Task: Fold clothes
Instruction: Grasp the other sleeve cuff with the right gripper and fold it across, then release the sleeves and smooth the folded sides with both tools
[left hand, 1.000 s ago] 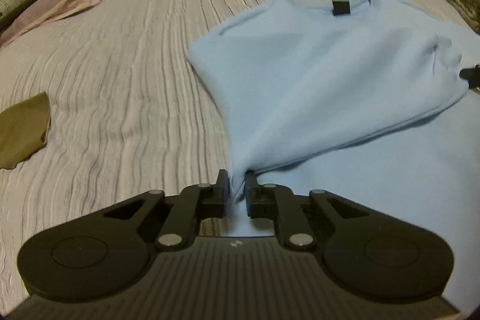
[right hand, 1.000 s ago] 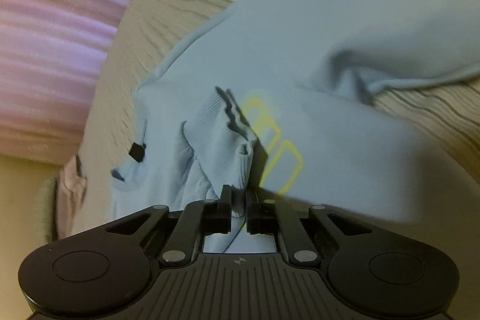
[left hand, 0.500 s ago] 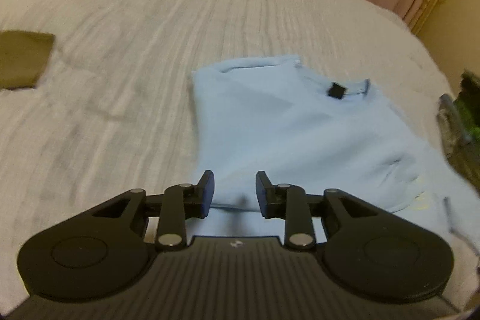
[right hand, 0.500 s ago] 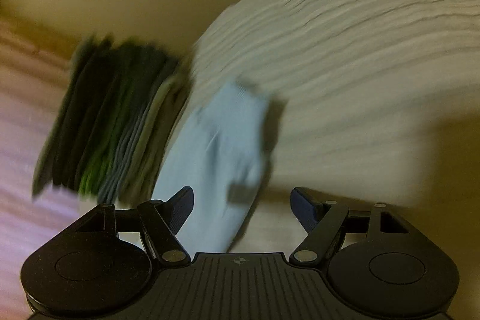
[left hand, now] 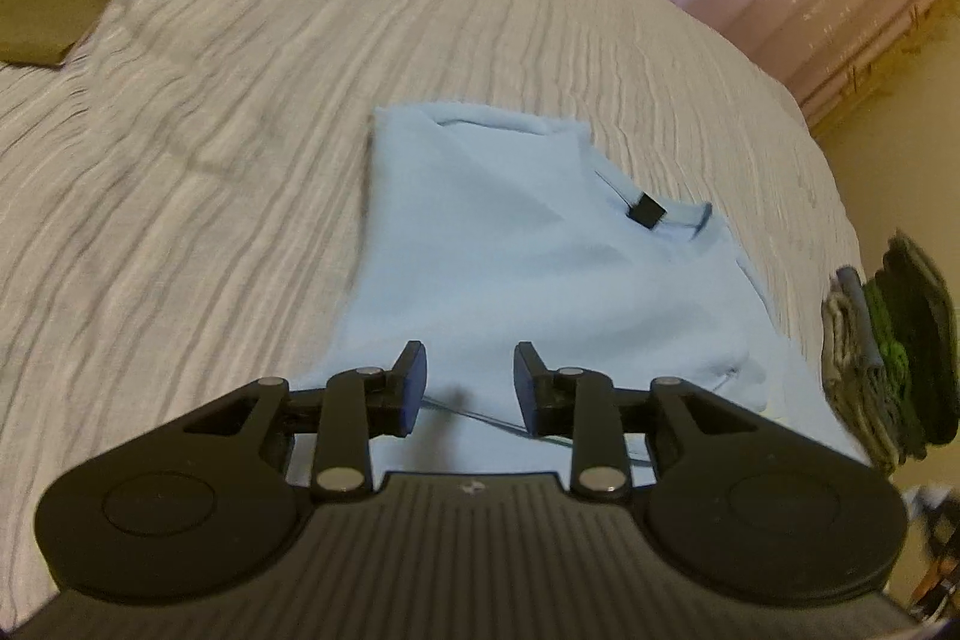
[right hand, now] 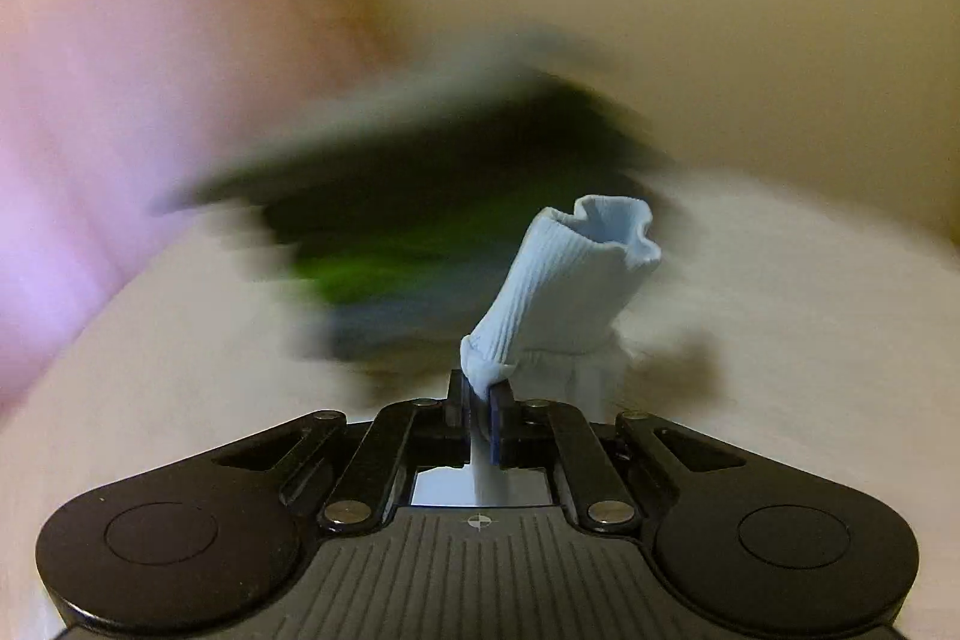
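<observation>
Light blue sweater (left hand: 510,268) flat on the bed (left hand: 240,100), collar toward 1 o'clock. Left hand-held gripper (left hand: 470,385) hovering low over its near edge, jaws apart, gripping nothing. Right hand-held gripper (right hand: 478,400) clamped tight on the ribbed cuff (right hand: 570,292), background blurred.

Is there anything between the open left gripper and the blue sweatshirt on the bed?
Nothing visible. The left gripper is open directly over the light blue sweatshirt, with only bare fabric between its fingers.
</observation>
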